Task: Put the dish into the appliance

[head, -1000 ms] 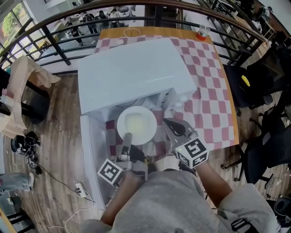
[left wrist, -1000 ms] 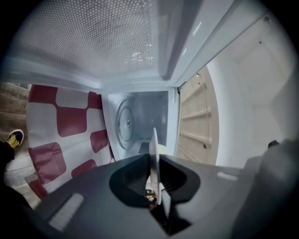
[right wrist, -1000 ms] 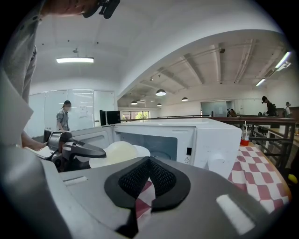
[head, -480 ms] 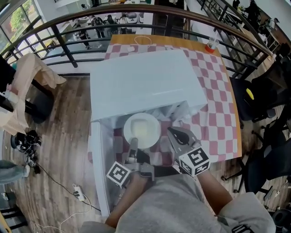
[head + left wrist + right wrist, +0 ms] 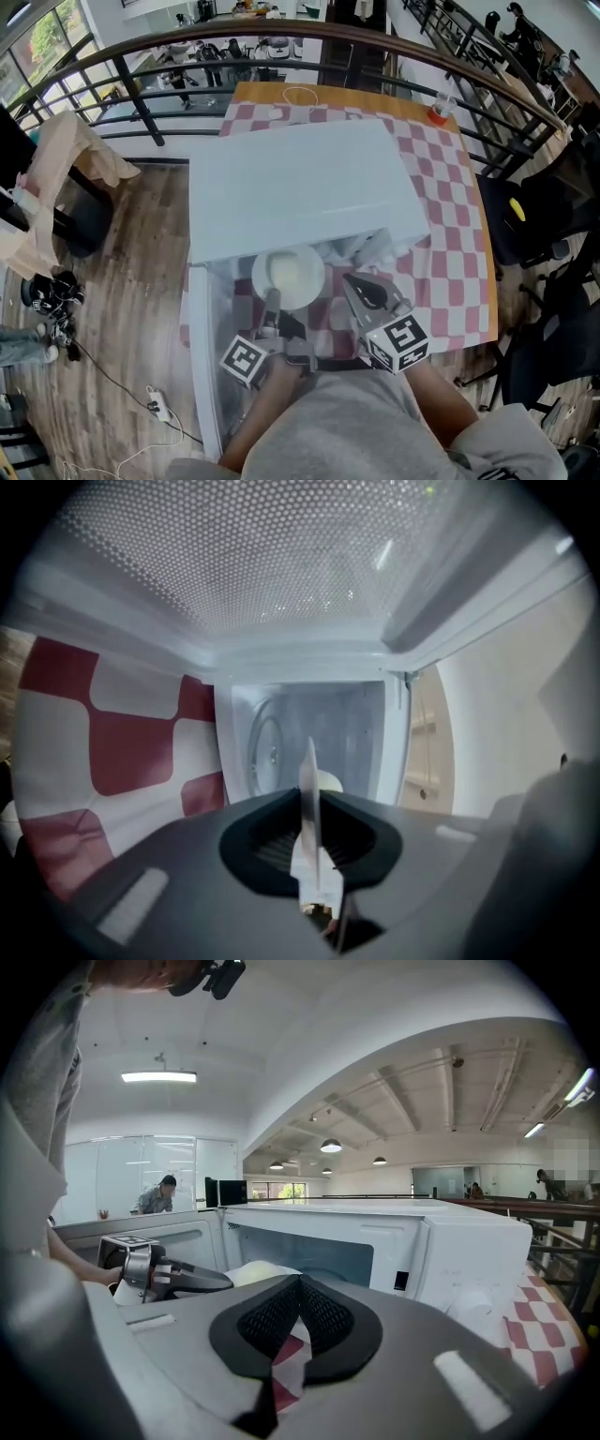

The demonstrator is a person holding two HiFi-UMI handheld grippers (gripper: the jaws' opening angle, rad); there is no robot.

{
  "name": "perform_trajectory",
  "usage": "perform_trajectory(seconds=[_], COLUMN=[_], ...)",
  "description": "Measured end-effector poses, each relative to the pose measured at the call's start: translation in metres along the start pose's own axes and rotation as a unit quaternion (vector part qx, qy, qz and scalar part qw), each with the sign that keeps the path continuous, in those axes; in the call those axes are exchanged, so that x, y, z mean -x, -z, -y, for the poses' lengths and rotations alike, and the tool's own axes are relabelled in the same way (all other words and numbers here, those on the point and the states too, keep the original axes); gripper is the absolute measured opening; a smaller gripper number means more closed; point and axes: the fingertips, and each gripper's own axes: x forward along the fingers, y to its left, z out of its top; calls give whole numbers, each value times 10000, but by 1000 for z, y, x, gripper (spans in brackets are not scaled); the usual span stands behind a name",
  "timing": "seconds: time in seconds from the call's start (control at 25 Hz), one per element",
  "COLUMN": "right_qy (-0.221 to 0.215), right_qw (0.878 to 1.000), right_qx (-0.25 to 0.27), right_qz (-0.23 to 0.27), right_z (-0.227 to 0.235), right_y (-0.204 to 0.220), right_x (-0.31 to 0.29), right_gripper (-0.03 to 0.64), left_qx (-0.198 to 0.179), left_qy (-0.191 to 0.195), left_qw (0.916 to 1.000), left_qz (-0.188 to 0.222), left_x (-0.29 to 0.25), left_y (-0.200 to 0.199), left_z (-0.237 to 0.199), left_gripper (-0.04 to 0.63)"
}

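Left gripper (image 5: pixel 272 300) clamps the white plate (image 5: pixel 289 274) by its six o'clock rim, right at the mouth of the open microwave (image 5: pixel 300 183). Right gripper (image 5: pixel 361 286), at the plate's four o'clock, is pinched together and empty.

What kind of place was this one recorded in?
Likely a mezzanine in an open office: a curved railing overlooks a lower floor, pendant lamps hang from a high ceiling, and the microwave sits on a checked tablecloth.

An open-plan office on a mezzanine: curved railing (image 5: pixel 309 25), black office chairs (image 5: pixel 539 234), glass partitions (image 5: pixel 141 1176), pendant ceiling lamps (image 5: pixel 330 1146).
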Motion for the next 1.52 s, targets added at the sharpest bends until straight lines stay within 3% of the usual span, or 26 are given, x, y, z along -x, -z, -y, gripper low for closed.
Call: perform_trajectory(seconds=[0.44,1.08,1.28,1.52], right_qy=[-174,-101,-139,-161], right_qw=[9998,9997,9997,9998], right_qx=[-83,-176,-128,-70], right_qz=[1,-134,-129,-97], right_z=[20,33,28,22], right_y=[-1,7,6,6], right_x=[-25,-33,-33,-29], right_gripper=[-3,-3,-3,-3], left_qx=[-58,-272,-584,-755], left_qy=[-105,-822,-963,-710], left_qw=[9999,9962,9936,9946], left_qz=[86,81,110,-68], left_x=[-49,-82,-83,-83], left_y=[-16,-27,-30,-23], left_z=[-20,-56,-59,-53], left_gripper=[41,32,26,56])
